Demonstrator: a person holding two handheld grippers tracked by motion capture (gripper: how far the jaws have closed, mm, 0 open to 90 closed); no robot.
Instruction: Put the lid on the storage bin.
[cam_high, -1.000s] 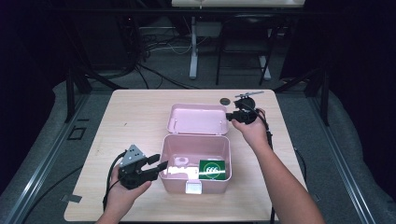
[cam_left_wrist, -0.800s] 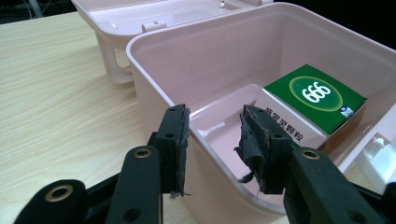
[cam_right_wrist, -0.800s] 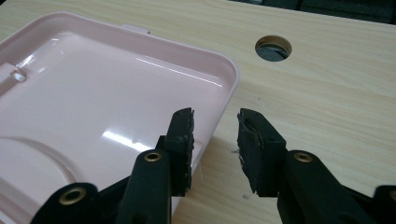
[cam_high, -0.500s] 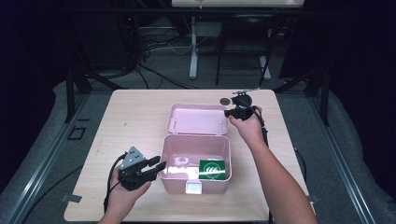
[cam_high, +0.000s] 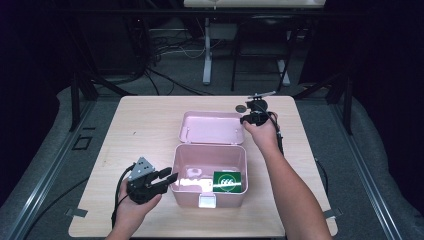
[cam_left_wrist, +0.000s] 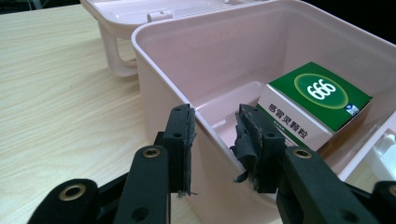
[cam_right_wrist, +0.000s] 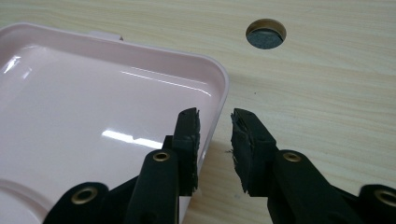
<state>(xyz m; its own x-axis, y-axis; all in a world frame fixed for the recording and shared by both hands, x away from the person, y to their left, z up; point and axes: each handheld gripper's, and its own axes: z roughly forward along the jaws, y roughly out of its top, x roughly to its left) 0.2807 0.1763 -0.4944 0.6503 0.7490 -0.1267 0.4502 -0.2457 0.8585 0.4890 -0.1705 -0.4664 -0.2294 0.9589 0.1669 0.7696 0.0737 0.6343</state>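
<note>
Both tongs straddled plastic: left gripper (cam_left_wrist: 215, 140) astride the box (cam_left_wrist: 243, 56) wall, right gripper (cam_right_wrist: 215, 140) closing over the lid (cam_right_wrist: 93, 102) rim, pads not visibly pressing. A loose bite could let the lid slip.

A pale wooden table (cam_high: 150, 125) stands lit in a dark room. Grey floor (cam_high: 60, 150) surrounds it; black cables (cam_high: 165, 75) and white desk legs (cam_high: 206, 55) lie beyond the fingers.

pink box (cam_high: 186, 190): 1 | green carton (cam_high: 227, 181): 1 | table hole (cam_high: 241, 107): 1
</note>
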